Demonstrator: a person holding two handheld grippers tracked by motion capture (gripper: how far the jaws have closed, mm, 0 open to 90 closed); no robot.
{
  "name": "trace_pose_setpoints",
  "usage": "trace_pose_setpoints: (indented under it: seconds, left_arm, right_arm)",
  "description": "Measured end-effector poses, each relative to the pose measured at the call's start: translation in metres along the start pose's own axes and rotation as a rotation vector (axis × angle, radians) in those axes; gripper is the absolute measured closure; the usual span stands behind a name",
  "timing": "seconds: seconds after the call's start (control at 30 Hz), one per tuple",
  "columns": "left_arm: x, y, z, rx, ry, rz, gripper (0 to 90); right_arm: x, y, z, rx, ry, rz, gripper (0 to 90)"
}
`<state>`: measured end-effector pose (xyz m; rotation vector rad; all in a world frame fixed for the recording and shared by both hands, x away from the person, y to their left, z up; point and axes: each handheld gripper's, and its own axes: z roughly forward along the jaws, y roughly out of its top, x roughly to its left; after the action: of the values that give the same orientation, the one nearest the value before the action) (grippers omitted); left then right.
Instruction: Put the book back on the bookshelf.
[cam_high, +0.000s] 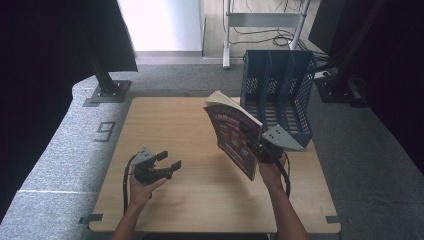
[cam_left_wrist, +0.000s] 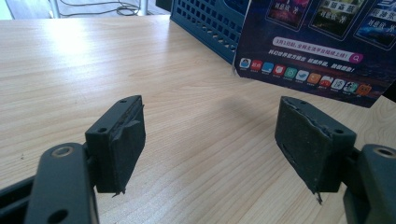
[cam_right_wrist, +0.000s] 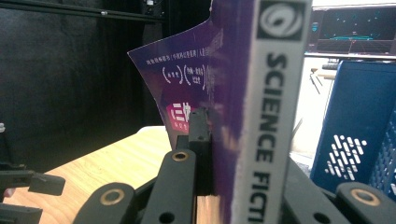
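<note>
Right gripper view cuts off the purple science-fiction magazine (cam_right_wrist: 261, 107) at top and bottom, and its spine lettering runs out of frame; the far pad is hidden behind the cover. High view shows the right tool (cam_high: 260, 150) clamped shut on that magazine's lower edge, holding it tilted above the light wooden desk (cam_high: 190, 200), just in front of the blue plastic file rack (cam_high: 280, 80). The left tool (cam_high: 167, 161) gapes wide and empty, low over the desk.

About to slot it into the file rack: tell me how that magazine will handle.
The magazine probably flexes: its cover corner curls away beside the right gripper. It looks thin and light, held clear of the table by one edge. Its glossy cover may slip.
</note>
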<state>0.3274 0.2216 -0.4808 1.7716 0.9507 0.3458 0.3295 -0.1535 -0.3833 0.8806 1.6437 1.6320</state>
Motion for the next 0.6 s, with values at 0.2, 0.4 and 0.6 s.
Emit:
trace_pose_setpoints:
  seconds: [0.2, 0.4, 0.6]
  left_arm:
    - [0.0, 0.0, 0.0, 0.0, 0.002, 0.0, 24.4]
    - [0.0, -0.001, 0.002, 0.014, -0.005, 0.002, 24.3]
    - [0.0, -0.001, 0.003, 0.021, -0.006, 0.0, 24.3]
  right_arm:
    - [-0.004, 0.004, -0.001, -0.005, -0.012, 0.001, 81.6]
    - [-0.006, 0.006, -0.003, -0.016, -0.035, 0.008, 81.6]
    - [-0.011, 0.008, -0.004, -0.019, -0.048, 0.01, 81.6]
